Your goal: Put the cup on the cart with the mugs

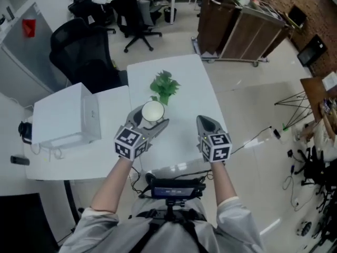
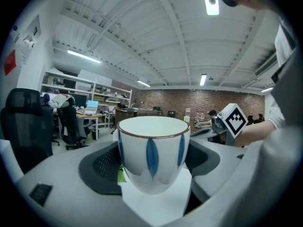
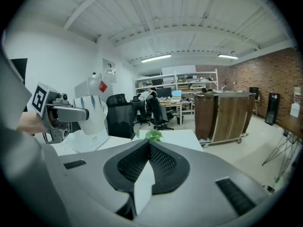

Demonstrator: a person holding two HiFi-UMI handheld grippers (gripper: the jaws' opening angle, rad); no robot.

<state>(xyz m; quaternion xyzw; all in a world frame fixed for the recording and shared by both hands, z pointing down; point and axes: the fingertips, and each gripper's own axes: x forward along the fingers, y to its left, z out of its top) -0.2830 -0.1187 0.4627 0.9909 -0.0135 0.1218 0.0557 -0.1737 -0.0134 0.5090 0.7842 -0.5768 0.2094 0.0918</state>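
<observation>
A white cup [image 1: 153, 111] with blue leaf marks and a brown rim sits upright between the jaws of my left gripper [image 1: 151, 116], which is shut on it. In the left gripper view the cup [image 2: 152, 152] fills the middle, with both pads against its sides. It hangs over the white table [image 1: 184, 141], just in front of a small green plant [image 1: 165, 86]. My right gripper [image 1: 203, 120] is to the right of it, shut with nothing in it; its tips meet [image 3: 149, 145]. The right gripper view shows the held cup [image 3: 92, 112] at the left.
A brown wood-panelled cart [image 1: 242, 25] on wheels stands on the floor beyond the table, at the back right [image 3: 220, 115]. A white box [image 1: 66, 115] sits on the desk at the left. Black office chairs [image 1: 79, 51] stand behind it. Cables and tripods lie at the far right.
</observation>
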